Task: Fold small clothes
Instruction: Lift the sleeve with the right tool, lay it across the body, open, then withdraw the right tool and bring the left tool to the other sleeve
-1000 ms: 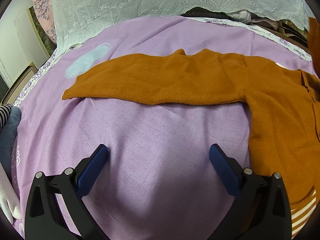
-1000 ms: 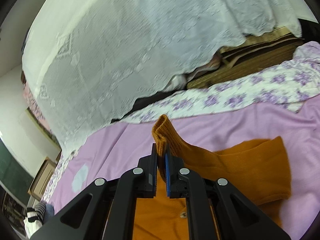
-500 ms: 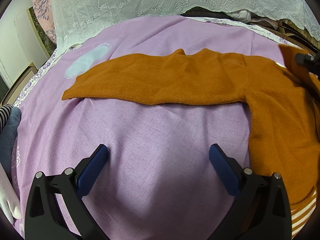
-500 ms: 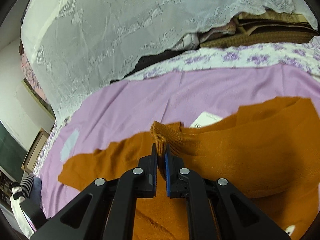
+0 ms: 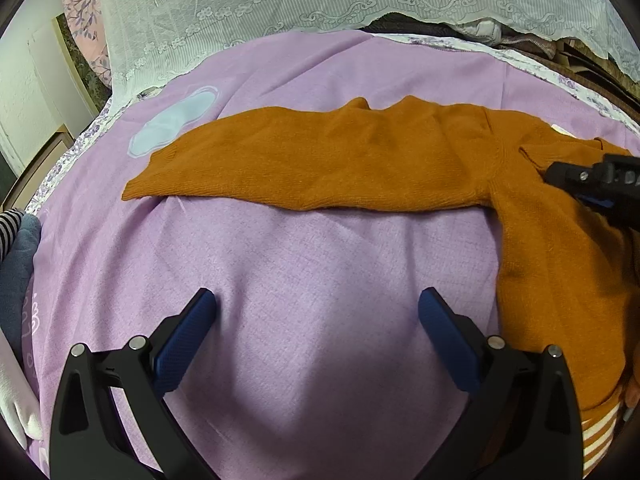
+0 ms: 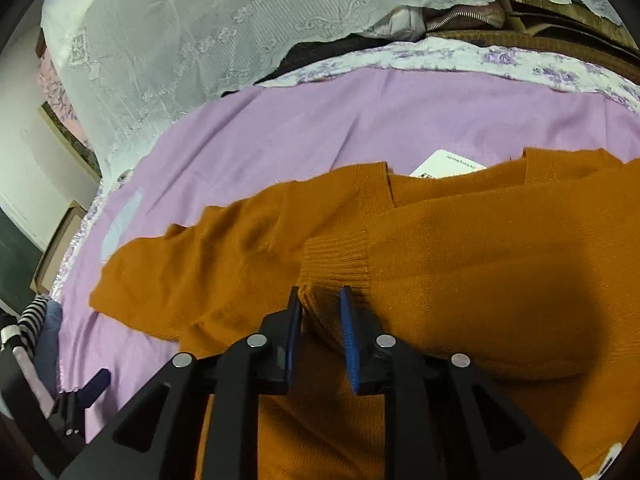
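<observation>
An orange knit sweater (image 5: 360, 164) lies on the lilac bed sheet (image 5: 320, 280), one sleeve stretched out to the left. My left gripper (image 5: 316, 312) is open and empty, low over bare sheet in front of that sleeve. In the right wrist view the other sleeve (image 6: 480, 264) is folded across the sweater's body, its ribbed cuff (image 6: 340, 256) lying just ahead of my right gripper (image 6: 320, 300). The right jaws are slightly parted with a fold of the cuff still between them. The right gripper also shows in the left wrist view (image 5: 560, 178) at the right edge.
A white lace cover (image 5: 320, 0) hangs behind the bed. A white tag (image 6: 448, 166) lies at the sweater's collar. Striped and grey clothes (image 5: 16, 248) sit at the left edge of the bed. A pale blue patch (image 5: 176, 124) marks the sheet.
My right gripper has carried the sleeve cuff down and leftward across the sweater body, laid it flat, and its jaws have begun to part. My left gripper has not moved.
</observation>
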